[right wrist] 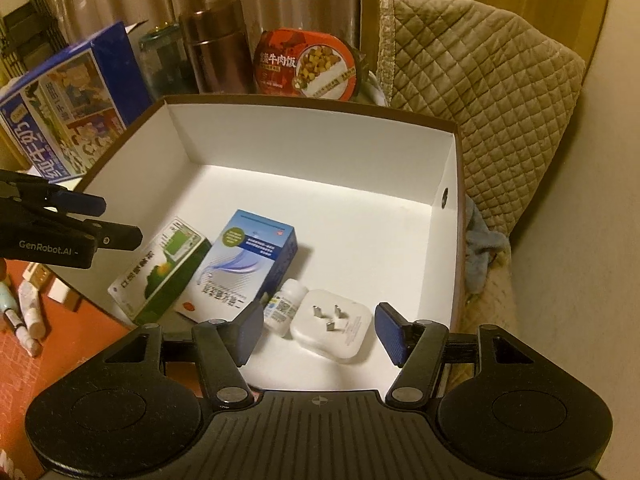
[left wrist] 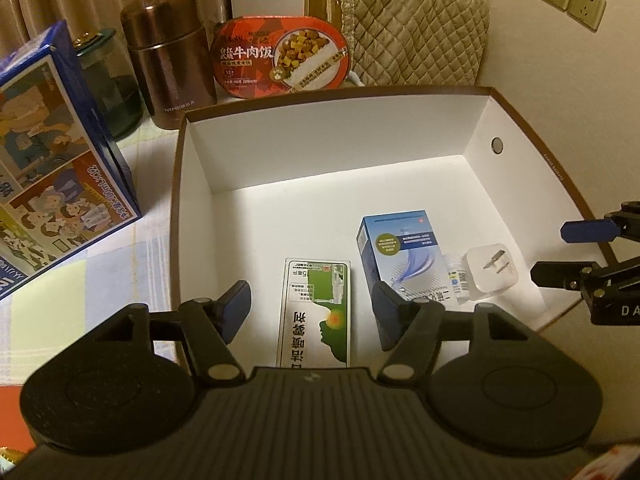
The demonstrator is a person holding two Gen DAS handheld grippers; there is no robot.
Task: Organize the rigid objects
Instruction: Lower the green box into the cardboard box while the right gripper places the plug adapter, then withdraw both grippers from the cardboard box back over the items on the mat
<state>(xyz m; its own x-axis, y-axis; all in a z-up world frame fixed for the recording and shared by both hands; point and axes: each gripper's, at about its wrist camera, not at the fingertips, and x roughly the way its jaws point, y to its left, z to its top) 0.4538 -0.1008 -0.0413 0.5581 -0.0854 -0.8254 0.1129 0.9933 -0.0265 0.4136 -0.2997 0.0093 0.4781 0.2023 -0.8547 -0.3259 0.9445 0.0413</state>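
While both tongs, left (left wrist: 310, 312) and right (right wrist: 316, 334), gape empty over box (right wrist: 312, 120): green carton (left wrist: 316, 312), blue carton (left wrist: 400, 252), vial (right wrist: 284, 306), plug (right wrist: 334, 326) crowd near wall. Next judged: fetch table items; lower gently, release inside.

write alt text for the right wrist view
An open hand-held gripper hovers over a white box holding a white plug adapter, small pill bottle, blue carton and green carton. The other hand-held gripper enters at left.

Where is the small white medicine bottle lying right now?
In both views the small white medicine bottle lies on the open box floor, wedged between the blue-and-white carton and the white plug adapter.
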